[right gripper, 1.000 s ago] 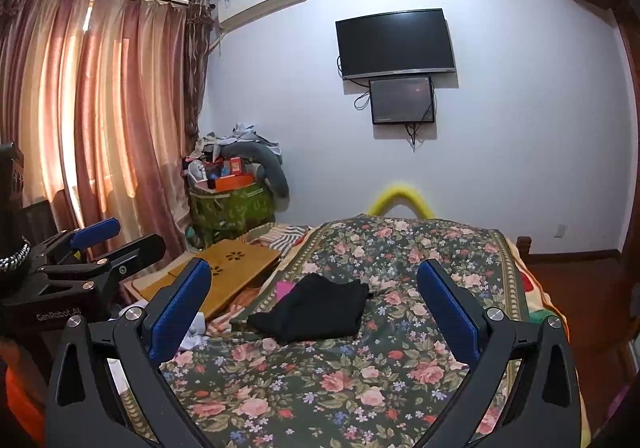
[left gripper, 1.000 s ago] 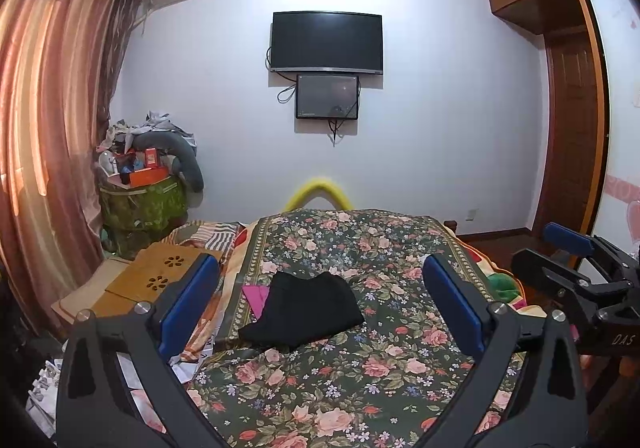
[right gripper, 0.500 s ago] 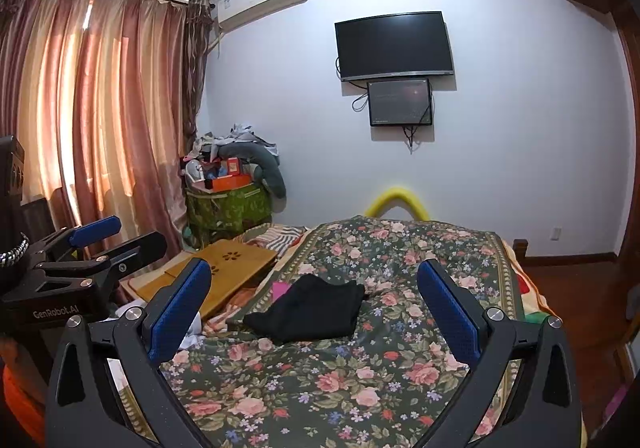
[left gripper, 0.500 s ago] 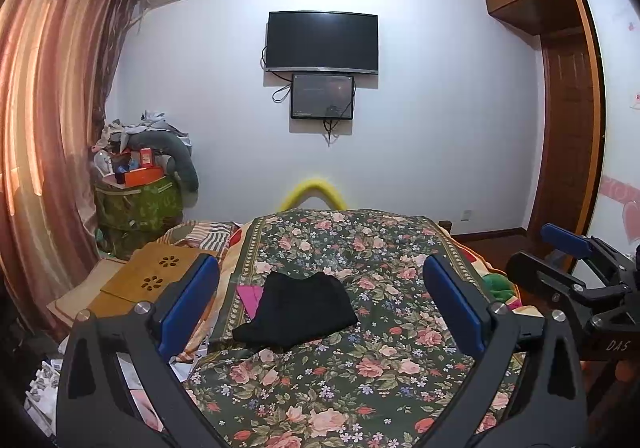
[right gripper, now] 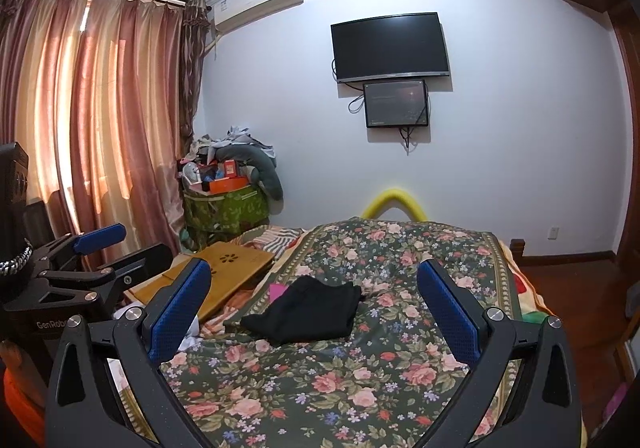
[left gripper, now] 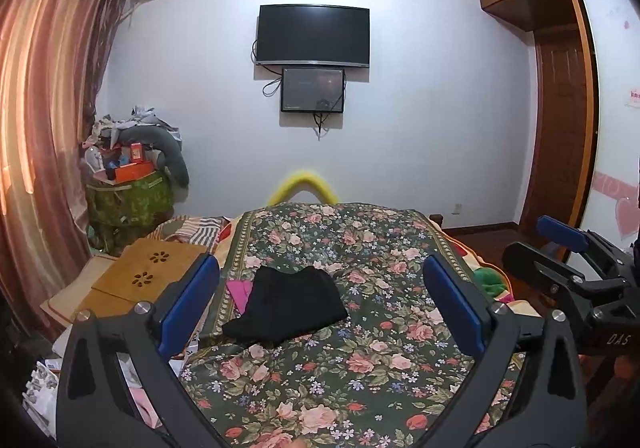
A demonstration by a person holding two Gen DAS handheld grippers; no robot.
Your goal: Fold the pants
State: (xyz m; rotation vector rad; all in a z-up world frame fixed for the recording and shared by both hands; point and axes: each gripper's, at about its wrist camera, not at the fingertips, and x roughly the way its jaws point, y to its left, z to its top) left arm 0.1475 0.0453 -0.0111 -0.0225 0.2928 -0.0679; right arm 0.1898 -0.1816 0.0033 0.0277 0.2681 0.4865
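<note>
I hold my left tongs (left gripper: 320,308) and right tongs (right gripper: 314,304) spread wide and empty, side by side above the near end of the bed (left gripper: 372,368), I judge because the fold is done. Ahead of them, slightly left, the black pants (left gripper: 288,304) lie as a compact folded bundle on the floral cover, near its left edge. Far left, a green bin (right gripper: 226,210) is heaped with boxes and clothes.

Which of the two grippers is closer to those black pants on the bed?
Left, narrowly, I'd judge. The black pants lie ahead of the open left gripper, almost centred. From the open right gripper they sit ahead too, looking slightly smaller. Neither touches them.
</note>
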